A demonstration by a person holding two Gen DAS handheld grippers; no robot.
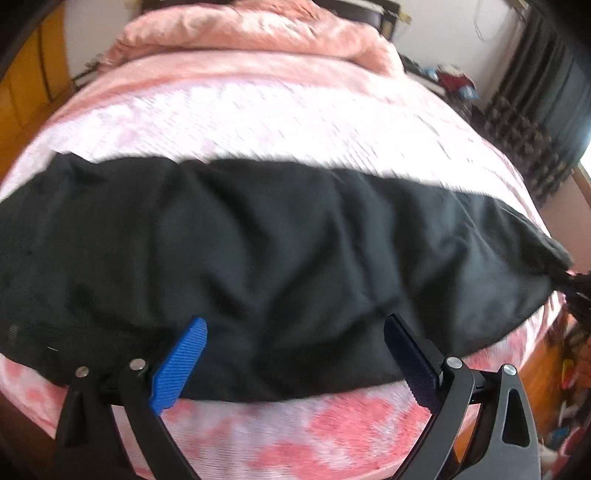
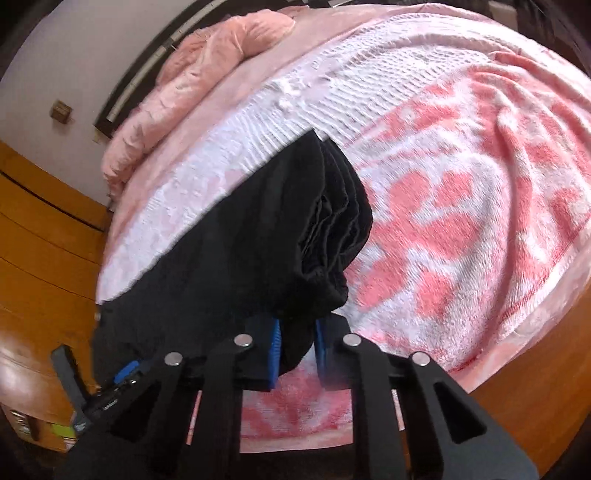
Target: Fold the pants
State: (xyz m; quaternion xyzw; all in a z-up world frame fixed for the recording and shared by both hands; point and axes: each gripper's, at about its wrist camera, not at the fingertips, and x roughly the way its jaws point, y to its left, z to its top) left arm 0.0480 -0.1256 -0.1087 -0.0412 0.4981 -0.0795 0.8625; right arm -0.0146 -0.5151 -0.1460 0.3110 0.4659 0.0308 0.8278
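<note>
Black pants [image 1: 258,240] lie stretched sideways across a pink and white blanket on the bed [image 1: 295,110]. My left gripper [image 1: 295,328] is open, its blue pads [image 1: 177,365] wide apart over the pants' near edge, holding nothing. In the right wrist view the pants [image 2: 258,240] run away from me with the bunched waistband end [image 2: 332,229] lifted. My right gripper [image 2: 297,339] is shut on this end of the pants, cloth pinched between its blue pads [image 2: 275,354].
A rumpled pink duvet [image 1: 251,33] is heaped at the head of the bed. Wooden cabinets [image 2: 37,240] stand beside the bed. Clutter and dark curtains [image 1: 535,129] are at the far right. The bed's foot edge [image 2: 295,439] is close below the right gripper.
</note>
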